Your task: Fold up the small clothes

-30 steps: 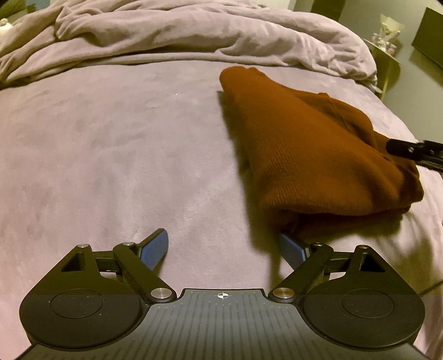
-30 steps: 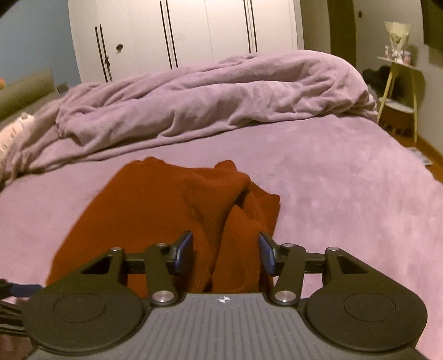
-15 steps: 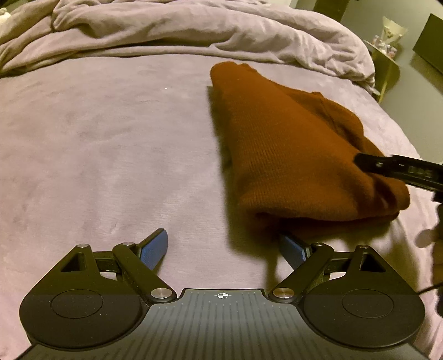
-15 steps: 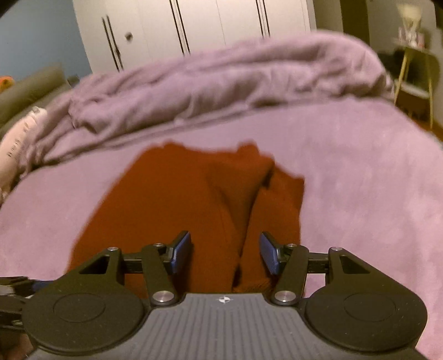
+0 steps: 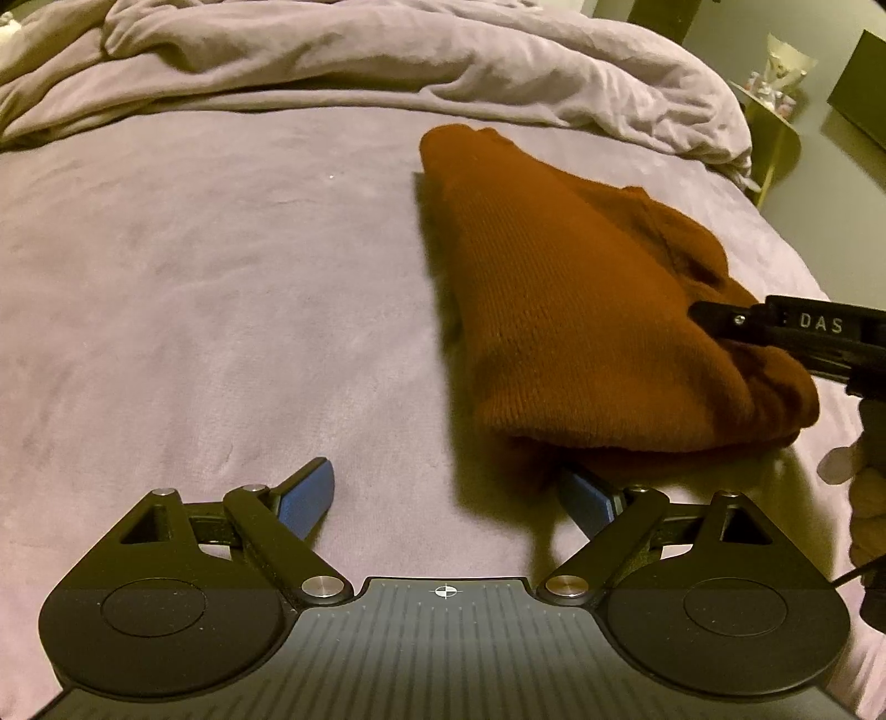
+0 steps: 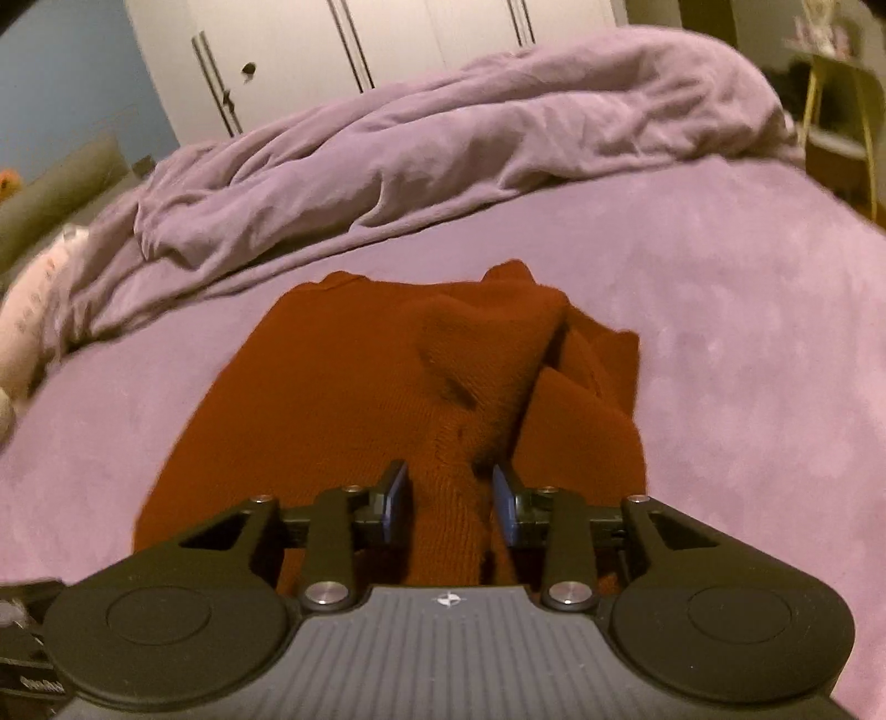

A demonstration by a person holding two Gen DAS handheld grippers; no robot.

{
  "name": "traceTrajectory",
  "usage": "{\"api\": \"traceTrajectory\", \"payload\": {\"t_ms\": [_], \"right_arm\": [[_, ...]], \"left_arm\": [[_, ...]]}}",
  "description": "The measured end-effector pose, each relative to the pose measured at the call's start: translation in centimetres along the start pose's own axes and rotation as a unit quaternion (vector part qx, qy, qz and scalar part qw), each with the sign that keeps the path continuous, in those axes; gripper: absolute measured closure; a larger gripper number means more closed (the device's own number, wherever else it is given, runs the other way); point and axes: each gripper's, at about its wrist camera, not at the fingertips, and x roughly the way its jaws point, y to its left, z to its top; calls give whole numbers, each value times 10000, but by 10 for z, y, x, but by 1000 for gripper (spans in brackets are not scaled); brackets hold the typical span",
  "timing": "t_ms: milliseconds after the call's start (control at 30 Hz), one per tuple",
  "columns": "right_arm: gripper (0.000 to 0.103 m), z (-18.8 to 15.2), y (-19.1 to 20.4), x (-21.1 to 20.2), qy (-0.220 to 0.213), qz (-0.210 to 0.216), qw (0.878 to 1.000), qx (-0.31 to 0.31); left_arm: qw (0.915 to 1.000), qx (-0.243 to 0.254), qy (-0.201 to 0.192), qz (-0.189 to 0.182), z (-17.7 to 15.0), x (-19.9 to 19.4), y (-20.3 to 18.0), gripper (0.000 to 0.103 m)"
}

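A rust-brown knitted garment (image 5: 581, 310) lies folded over on the purple bed cover (image 5: 194, 310). My left gripper (image 5: 443, 471) stands wide open just before its near edge; the right blue fingertip (image 5: 576, 490) touches that edge, and nothing is between the fingers. My right gripper (image 6: 451, 482) points into the garment (image 6: 343, 399) from its right side. Its jaws are closing, and a raised ridge of knit is bunched between the blue pads (image 6: 398, 498). The right gripper's black finger (image 5: 731, 318) shows in the left wrist view, pressed against the cloth.
A crumpled purple duvet (image 6: 443, 144) is heaped along the far side of the bed. White wardrobe doors (image 6: 343, 50) stand behind it. A small side table (image 5: 775, 116) stands off the bed's right edge. A hand (image 5: 864, 498) shows at the right border.
The right gripper has pushed further onto the garment and its jaws have narrowed around a ridge of cloth. The left gripper has stayed where it was, open.
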Motion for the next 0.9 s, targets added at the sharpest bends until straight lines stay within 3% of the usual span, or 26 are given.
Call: {"api": "traceTrajectory", "payload": {"t_ms": [133, 200, 233, 300, 400, 500, 567, 667, 767, 900], "right_arm": [[69, 0, -4, 9, 70, 239, 9993, 267], [81, 0, 0, 10, 23, 182, 9998, 84], [90, -1, 3, 8, -27, 85, 9999, -86], [93, -3, 17, 0, -218, -336, 9971, -649], [94, -10, 37, -16, -784, -1094, 9758, -1724], [93, -21, 28, 2, -478, -1403, 9689, -1981], [93, -24, 25, 5, -536, -1413, 9672, -2043], [78, -18, 27, -8, -599, -1448, 9716, -1772], [77, -14, 31, -29, -921, -1272, 9763, -1487], [77, -20, 55, -34, -975, -725, 9744, -1893]], "left_arm": [[9997, -190, 4, -126, 4, -1, 3, 11], [9996, -256, 30, -123, 5, -1, 3, 11], [9995, -276, 48, -114, 6, -2, 3, 11], [9995, -276, 45, -144, 8, -7, 2, 11], [9994, -153, -67, -287, 8, -18, -1, 11], [9994, -166, -154, -275, 10, -28, 0, 11], [9990, -245, -255, -272, 14, -35, 4, 11], [9987, -251, -428, -93, 23, -40, 10, 10], [9975, -406, -576, 51, 37, -36, 13, 10], [9932, -874, -767, -112, 54, -22, 10, 10]]}}
